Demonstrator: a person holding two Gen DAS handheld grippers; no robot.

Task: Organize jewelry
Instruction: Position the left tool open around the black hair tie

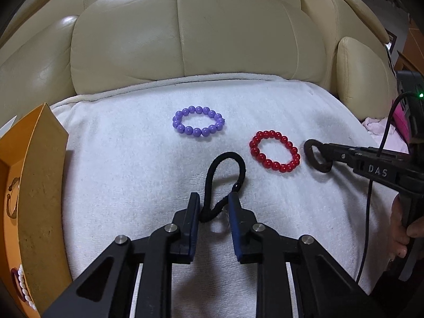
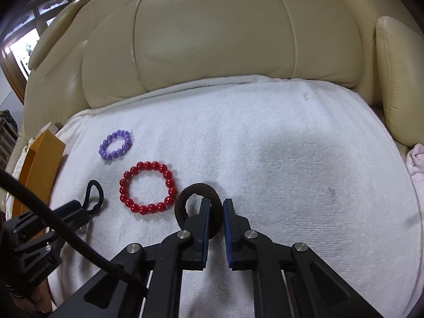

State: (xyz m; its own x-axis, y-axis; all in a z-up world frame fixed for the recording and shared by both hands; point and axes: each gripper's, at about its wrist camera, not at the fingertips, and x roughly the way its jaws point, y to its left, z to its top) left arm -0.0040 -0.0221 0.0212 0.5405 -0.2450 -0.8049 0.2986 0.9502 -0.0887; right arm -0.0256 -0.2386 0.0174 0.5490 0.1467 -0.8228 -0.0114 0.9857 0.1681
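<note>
A white towel (image 1: pixel 132 145) covers the seat of a cream leather sofa (image 1: pixel 185 39), and several pieces of jewelry lie on it.

In the left wrist view, the left gripper (image 1: pixel 213 201) points down at the towel with its blue-padded fingers (image 1: pixel 194 212) closed in on the near end of a black hair tie (image 1: pixel 225 175); the band's loop is squeezed narrow between them and the rest arcs forward on the towel. Beyond it lies a purple bead bracelet (image 1: pixel 198 121), and to the right a red bead bracelet (image 1: pixel 275 151), both flat on the towel and apart from each other. Only this view looks into the orange box (image 1: pixel 39 185) at the left edge, where a white bead strand (image 1: pixel 22 286) and a thin bangle (image 1: pixel 12 198) rest inside. It also shows the right gripper (image 1: pixel 322 156) from the side, its fingers together on a brown hair tie (image 1: pixel 316 157), with part of a hand (image 1: pixel 400 233) on the handle.

The right wrist view shows that grip up close: the right gripper (image 2: pixel 216 206) has its pads clamped on the near right side of the brown hair tie (image 2: pixel 197 201), which sits just beside the red bead bracelet (image 2: pixel 147 190). The purple bead bracelet (image 2: pixel 115 145) lies farther left, and the orange box (image 2: pixel 42 164) shows only its outer wall. The left gripper (image 2: pixel 79 212) and black hair tie (image 2: pixel 94 193) appear at lower left. A window (image 2: pixel 26 42) shows only here.
</note>
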